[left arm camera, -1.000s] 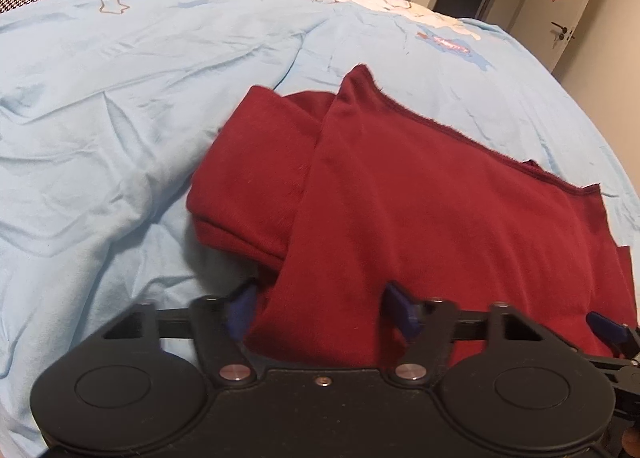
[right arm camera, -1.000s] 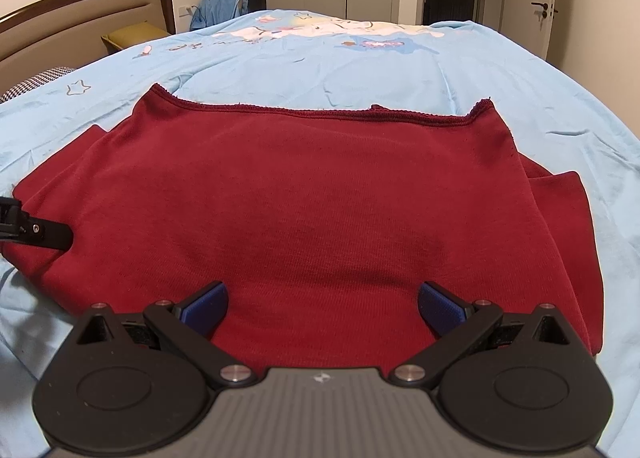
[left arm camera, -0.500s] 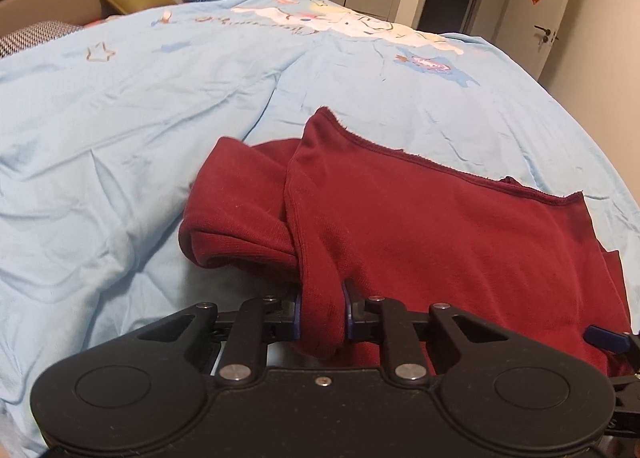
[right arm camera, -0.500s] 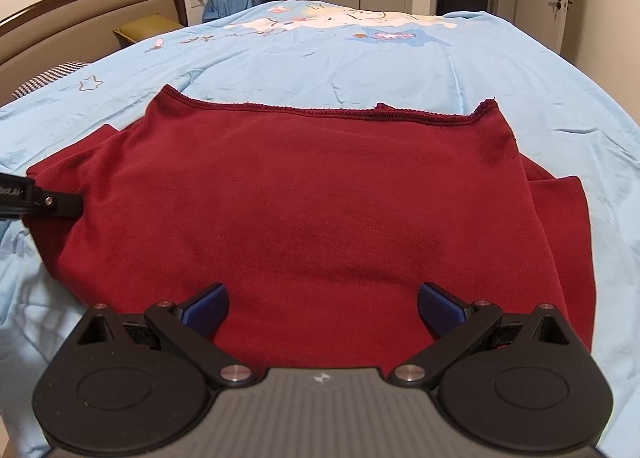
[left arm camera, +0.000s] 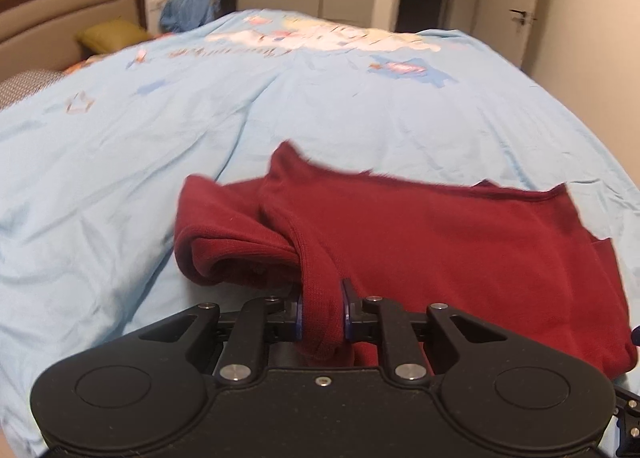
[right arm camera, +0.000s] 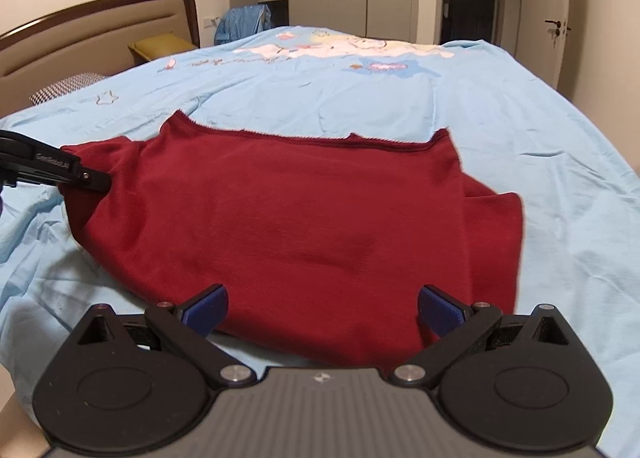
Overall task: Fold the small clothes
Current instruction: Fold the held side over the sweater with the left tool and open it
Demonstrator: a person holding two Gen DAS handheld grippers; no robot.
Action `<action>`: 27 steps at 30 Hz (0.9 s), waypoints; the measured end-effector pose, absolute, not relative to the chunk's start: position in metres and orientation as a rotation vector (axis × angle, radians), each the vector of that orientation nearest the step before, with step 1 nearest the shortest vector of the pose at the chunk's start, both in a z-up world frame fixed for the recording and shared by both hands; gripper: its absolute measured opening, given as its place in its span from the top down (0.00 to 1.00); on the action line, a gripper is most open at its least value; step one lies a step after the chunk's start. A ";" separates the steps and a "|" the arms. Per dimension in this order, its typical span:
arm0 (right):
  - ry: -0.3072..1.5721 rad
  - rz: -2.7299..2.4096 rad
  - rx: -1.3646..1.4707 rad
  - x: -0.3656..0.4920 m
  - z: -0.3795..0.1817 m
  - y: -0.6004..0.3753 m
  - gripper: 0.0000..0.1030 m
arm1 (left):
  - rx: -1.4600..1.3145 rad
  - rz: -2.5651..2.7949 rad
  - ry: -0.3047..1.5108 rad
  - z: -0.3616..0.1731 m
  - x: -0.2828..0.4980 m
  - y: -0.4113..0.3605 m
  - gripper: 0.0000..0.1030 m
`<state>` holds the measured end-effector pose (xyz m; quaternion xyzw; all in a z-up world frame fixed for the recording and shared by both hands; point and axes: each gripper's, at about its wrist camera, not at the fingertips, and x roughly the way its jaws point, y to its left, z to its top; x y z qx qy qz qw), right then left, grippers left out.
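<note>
Now, left gripper [left arm camera: 322, 312]: one, fingers just closed in, pinching a bunched fold at the garment's left edge.
Garment [right arm camera: 296, 226]: one dark red piece, spread on the bed [right arm camera: 520, 146], left edge lifted.
Right gripper [right arm camera: 322, 308]: one, fingers spread wide either side of the near hem, gripping nothing.

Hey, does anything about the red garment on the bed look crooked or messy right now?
Yes. The red garment lies mostly flat on the blue bedspread, but its left side is bunched and lifted into a roll where the left gripper pinches it. The right gripper is open around the near hem, gripping nothing.
</note>
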<state>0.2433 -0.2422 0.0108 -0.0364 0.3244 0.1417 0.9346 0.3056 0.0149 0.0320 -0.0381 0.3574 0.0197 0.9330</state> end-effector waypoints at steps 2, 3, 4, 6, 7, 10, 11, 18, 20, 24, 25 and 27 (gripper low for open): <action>0.653 0.279 -0.055 0.239 0.014 -0.251 0.00 | -0.040 0.013 0.705 0.041 0.309 0.001 0.83; 0.648 0.271 -0.045 0.236 0.016 -0.255 0.00 | -0.013 -0.006 0.690 0.045 0.310 -0.009 0.83; 0.644 0.261 -0.036 0.234 0.017 -0.260 0.00 | 0.015 -0.028 0.676 0.049 0.311 -0.019 0.83; 0.636 0.232 -0.018 0.230 0.020 -0.271 0.00 | 0.066 -0.081 0.654 0.056 0.313 -0.042 0.84; 0.633 0.211 -0.008 0.227 0.021 -0.277 0.00 | 0.090 -0.113 0.644 0.059 0.313 -0.054 0.84; 0.630 0.129 0.017 0.220 0.023 -0.303 0.00 | 0.158 -0.218 0.620 0.063 0.310 -0.092 0.84; 0.629 0.094 0.022 0.217 0.023 -0.312 0.00 | 0.175 -0.253 0.616 0.063 0.308 -0.104 0.84; 0.650 -0.121 0.069 0.197 0.018 -0.377 0.00 | 0.307 -0.503 0.654 0.039 0.291 -0.183 0.84; 0.660 -0.162 0.090 0.193 0.014 -0.390 0.00 | 0.332 -0.520 0.676 0.028 0.287 -0.192 0.82; 0.666 -0.208 0.123 0.186 0.010 -0.409 0.00 | 0.313 -0.530 0.706 0.018 0.285 -0.189 0.75; 0.667 -0.213 0.127 0.185 0.009 -0.412 0.00 | 0.294 -0.538 0.715 0.017 0.284 -0.186 0.72; 0.669 -0.215 0.126 0.187 0.008 -0.415 0.00 | 0.259 -0.554 0.721 0.019 0.282 -0.180 0.66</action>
